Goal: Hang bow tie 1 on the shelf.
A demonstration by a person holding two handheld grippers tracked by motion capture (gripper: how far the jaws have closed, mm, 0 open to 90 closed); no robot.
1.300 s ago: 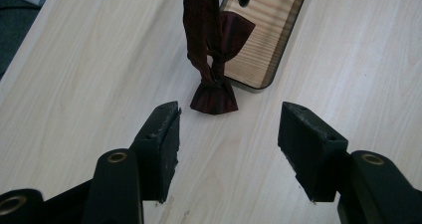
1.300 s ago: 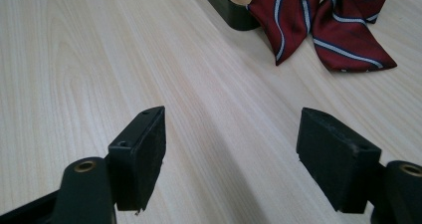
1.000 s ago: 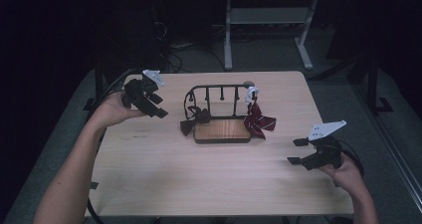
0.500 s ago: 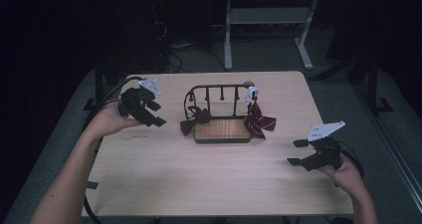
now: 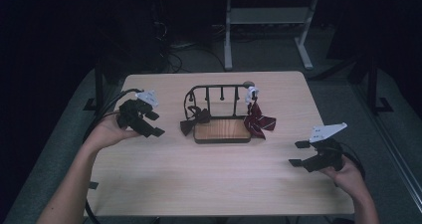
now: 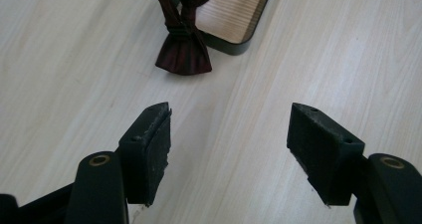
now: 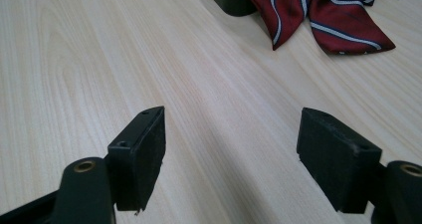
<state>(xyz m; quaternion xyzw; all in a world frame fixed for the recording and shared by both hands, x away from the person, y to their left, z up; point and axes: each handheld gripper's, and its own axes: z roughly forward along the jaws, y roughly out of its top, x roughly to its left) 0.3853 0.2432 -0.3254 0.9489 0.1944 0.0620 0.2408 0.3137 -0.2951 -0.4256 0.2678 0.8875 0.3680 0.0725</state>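
The dark maroon bow tie (image 5: 191,119) hangs at the left end of the black wire rack with a wooden base (image 5: 221,129). Its long axis runs roughly up and down the rack's end post, and its lower flared end (image 6: 183,55) spreads onto the table just beside the base's left corner, pointing out toward the left gripper (image 5: 149,124). In the left gripper view that flared end lies straight ahead of the 2 jaws, apart from them, with bare tabletop between.

The left gripper's jaws have just been opening and now stand wide, nothing between them. It sits near the table's left edge, left of the rack, aimed toward it.

The right gripper (image 5: 297,153) hangs over the table's right front part, well apart from the rack, its jaws also wide and empty.

A red bow tie with white-and-navy stripes (image 5: 259,122) hangs at the rack's right end under a small white clip (image 5: 251,92), its tails (image 7: 318,15) lying on the light wooden table (image 5: 209,184). The rack's top bar carries several short pegs between the 2 ties. Nothing lies between the left gripper and the maroon tie.
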